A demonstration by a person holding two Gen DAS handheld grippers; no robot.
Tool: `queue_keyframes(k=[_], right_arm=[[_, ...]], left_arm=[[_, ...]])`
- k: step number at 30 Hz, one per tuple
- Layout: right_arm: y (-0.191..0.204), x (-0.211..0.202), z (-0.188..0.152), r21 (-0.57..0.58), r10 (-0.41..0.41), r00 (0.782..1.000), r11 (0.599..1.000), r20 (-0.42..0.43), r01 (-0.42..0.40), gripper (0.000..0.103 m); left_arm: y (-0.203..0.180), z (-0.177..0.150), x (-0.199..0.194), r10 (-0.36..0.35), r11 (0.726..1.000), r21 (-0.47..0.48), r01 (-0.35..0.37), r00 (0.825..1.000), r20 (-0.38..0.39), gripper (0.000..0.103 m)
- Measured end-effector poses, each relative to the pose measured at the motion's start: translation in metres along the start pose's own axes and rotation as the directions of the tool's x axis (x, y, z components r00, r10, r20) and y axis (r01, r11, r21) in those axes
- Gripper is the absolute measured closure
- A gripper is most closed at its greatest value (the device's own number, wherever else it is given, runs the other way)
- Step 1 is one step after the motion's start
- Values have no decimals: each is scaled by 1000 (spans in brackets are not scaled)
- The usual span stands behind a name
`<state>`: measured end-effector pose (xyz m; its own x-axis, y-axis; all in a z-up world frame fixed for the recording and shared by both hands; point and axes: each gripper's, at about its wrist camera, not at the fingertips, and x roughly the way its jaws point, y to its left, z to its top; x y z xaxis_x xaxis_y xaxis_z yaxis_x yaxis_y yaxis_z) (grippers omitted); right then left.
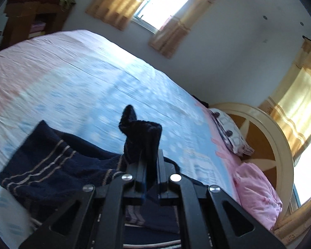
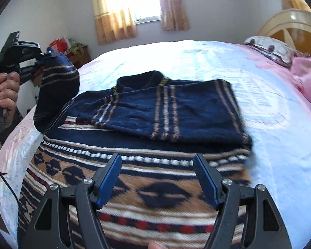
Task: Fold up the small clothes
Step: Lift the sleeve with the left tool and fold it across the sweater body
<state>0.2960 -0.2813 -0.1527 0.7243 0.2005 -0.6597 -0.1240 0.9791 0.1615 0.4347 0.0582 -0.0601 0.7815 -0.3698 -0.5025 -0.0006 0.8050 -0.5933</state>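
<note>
A navy knit sweater [image 2: 159, 112] with tan, white and red patterned bands lies on the bed, one sleeve folded across its chest. My left gripper [image 1: 150, 155] is shut on the cuff of the other sleeve [image 1: 142, 137] and holds it lifted off the bed. The right wrist view shows that raised sleeve [image 2: 58, 87] hanging from the left gripper [image 2: 45, 57] at the far left, with a hand on its handle. My right gripper [image 2: 157, 159] hovers open above the sweater's patterned lower body [image 2: 134, 178], nothing between its blue pads.
The bed [image 2: 269, 103] has a pale blue and pink sheet. Pillows [image 1: 257, 195] and a round headboard [image 1: 280, 137] lie at the right. A wooden shelf [image 1: 29, 18] stands beyond the far corner, and curtained windows [image 1: 163, 2] are in the wall.
</note>
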Motion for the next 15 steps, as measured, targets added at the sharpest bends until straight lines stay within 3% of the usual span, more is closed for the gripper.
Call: queue_keyframes(k=[8, 12, 15], right_arm=[[-42, -13, -12, 99, -1, 1000, 995, 19, -1, 31], [-62, -12, -16, 159, -11, 1000, 987, 18, 8, 31], [-74, -9, -17, 205, -19, 1000, 979, 19, 15, 31]], left_arm=[[-73, -44, 50, -52, 997, 61, 55, 997, -51, 96], [-95, -69, 73, -35, 994, 100, 42, 997, -71, 96], [-108, -87, 94, 19, 988, 156, -5, 996, -87, 96]])
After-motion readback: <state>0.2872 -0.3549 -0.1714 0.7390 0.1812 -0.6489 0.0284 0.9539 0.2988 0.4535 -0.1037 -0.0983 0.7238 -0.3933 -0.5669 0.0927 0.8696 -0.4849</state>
